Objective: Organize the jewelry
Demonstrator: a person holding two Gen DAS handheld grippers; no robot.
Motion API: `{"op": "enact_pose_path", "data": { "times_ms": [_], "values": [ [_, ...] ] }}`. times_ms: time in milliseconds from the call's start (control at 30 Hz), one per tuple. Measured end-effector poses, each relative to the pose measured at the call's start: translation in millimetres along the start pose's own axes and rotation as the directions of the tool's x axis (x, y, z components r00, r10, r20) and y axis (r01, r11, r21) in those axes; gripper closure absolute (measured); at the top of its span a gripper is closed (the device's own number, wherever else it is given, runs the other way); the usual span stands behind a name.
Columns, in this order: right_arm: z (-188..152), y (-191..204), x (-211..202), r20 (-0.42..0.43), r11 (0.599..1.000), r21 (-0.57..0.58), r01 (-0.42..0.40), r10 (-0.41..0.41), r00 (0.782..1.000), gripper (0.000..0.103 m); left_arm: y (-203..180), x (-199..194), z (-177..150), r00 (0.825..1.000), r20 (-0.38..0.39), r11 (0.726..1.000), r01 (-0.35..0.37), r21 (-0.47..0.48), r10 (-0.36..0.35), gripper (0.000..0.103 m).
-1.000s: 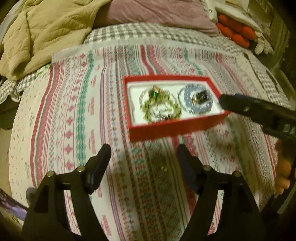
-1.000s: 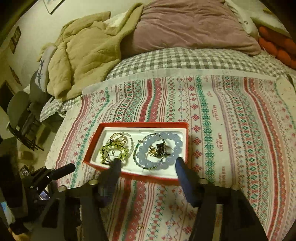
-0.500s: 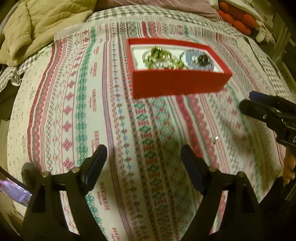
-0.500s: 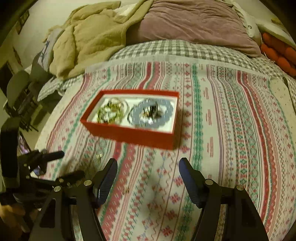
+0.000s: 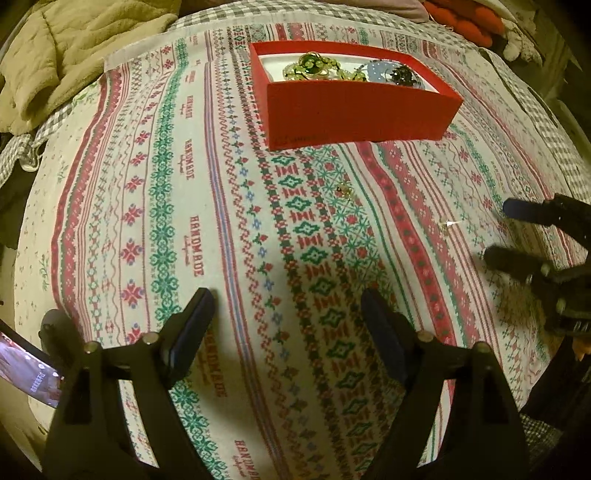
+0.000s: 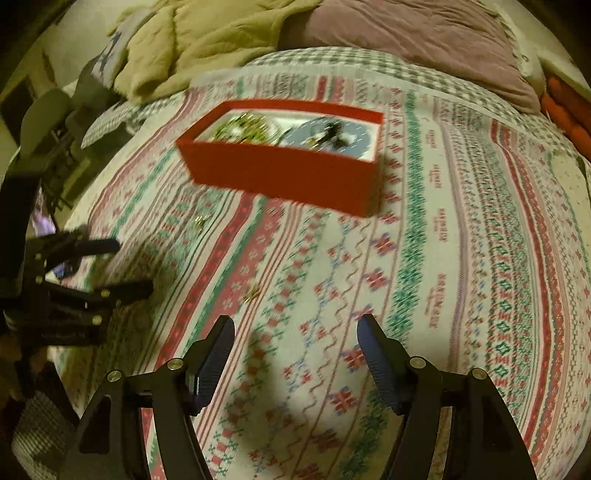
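Observation:
A red box [image 5: 354, 110] stands on the patterned bedspread and holds green bead bracelets [image 5: 317, 68] and a pale blue bead bracelet [image 5: 384, 70]. It also shows in the right wrist view [image 6: 284, 170]. A small gold piece [image 5: 345, 190] and a small pale piece [image 5: 448, 224] lie loose on the cloth in front of the box; the right wrist view shows them too [image 6: 201, 220] [image 6: 253, 293]. My left gripper [image 5: 286, 321] is open and empty, low over the cloth. My right gripper [image 6: 295, 347] is open and empty; it also shows at the right edge of the left wrist view [image 5: 517, 232].
A beige blanket [image 6: 207, 37] and a mauve pillow [image 6: 413, 33] lie at the head of the bed. Orange cushions [image 5: 465, 22] sit at the far right. A phone screen [image 5: 26, 373] glows at the lower left. A chair [image 6: 48, 122] stands beside the bed.
Both grippers have pulled back from the red box and dropped lower toward the cloth. The box now sits farther away and the loose pieces on the cloth have come into view.

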State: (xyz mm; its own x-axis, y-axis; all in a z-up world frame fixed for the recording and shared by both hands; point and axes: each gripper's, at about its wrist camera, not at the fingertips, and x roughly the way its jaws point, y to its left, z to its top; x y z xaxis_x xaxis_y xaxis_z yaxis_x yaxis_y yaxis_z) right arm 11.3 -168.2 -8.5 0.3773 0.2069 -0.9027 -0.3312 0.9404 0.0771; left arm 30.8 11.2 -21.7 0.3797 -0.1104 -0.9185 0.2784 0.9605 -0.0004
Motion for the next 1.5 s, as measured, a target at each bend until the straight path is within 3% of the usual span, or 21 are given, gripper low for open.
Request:
{"op": "enact_pose_path", "data": {
  "times_ms": [167,333,400,867,1167,1500],
  "values": [
    [-3,13,2,0.004,0.998,-0.051,-0.030,0.030,1.000,0.035,1,0,-1,1.000,0.004,1.000,0.011,-0.007,-0.011,0.021],
    [0,18,9,-0.010,0.997,-0.043,-0.071,0.071,0.997,0.066,3,0,1,1.000,0.007,1.000,0.021,-0.007,-0.021,0.021],
    [1,19,14,-0.018,0.996,-0.035,-0.081,0.081,0.997,0.072,3,0,1,1.000,0.009,1.000,0.022,0.000,-0.022,0.021],
    [16,31,43,0.009,0.996,-0.082,-0.039,0.040,0.999,0.073,2,0,0,1.000,0.014,1.000,0.026,0.014,-0.026,0.021],
    [17,35,45,0.016,0.994,-0.106,-0.025,0.027,1.000,0.092,1,-1,4,0.999,0.025,0.999,0.036,0.012,-0.037,0.021],
    [18,31,38,0.018,0.996,-0.092,-0.017,0.018,1.000,0.095,-11,-1,14,0.997,0.056,0.998,0.060,0.034,-0.061,0.026]
  ]
}}
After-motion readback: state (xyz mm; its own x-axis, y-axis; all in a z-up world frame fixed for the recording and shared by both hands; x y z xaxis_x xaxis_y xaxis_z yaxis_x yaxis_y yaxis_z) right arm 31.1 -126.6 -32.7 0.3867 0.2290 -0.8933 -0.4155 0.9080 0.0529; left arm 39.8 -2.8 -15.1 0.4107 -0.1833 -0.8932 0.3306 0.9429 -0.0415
